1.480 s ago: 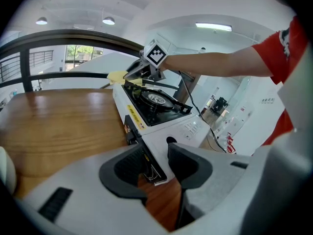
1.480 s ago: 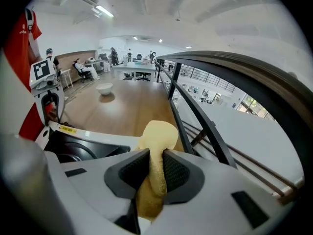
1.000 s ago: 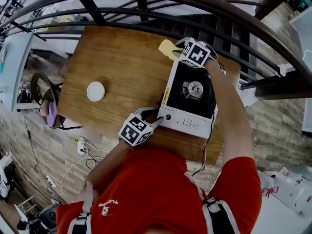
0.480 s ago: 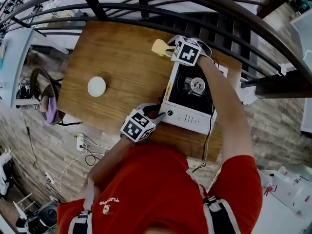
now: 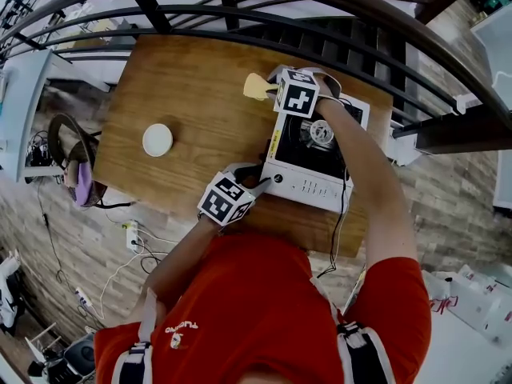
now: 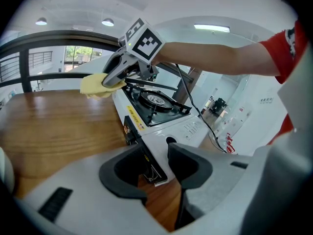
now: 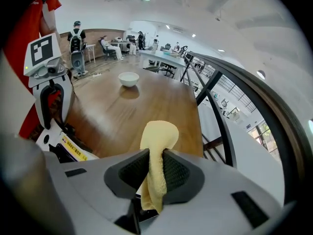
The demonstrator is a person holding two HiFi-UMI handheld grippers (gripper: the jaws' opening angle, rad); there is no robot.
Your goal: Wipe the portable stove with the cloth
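The white portable stove point(image 5: 308, 184) with its black burner top point(image 6: 155, 101) sits at the right end of the wooden table point(image 5: 200, 102). My left gripper point(image 5: 260, 184) is at the stove's near left corner, and that corner lies between its jaws point(image 6: 154, 153), gripped. My right gripper point(image 5: 270, 89) hovers at the stove's far left corner, shut on a yellow cloth point(image 7: 159, 136). The cloth point(image 5: 256, 86) sticks out past the stove's edge over the wood, and its tail hangs down behind the pads. The left gripper view shows the right gripper point(image 6: 111, 78) pinching the cloth point(image 6: 94, 85).
A white bowl point(image 5: 158, 140) stands on the table's left half, also seen far off as the bowl point(image 7: 128, 79). A dark metal railing point(image 5: 240, 18) runs along the table's far side. The stove's black cable point(image 5: 342, 222) trails off the near edge.
My right gripper has slid left with the cloth, from over the burner side toward the stove's far left corner. The left gripper has stayed on the near corner.
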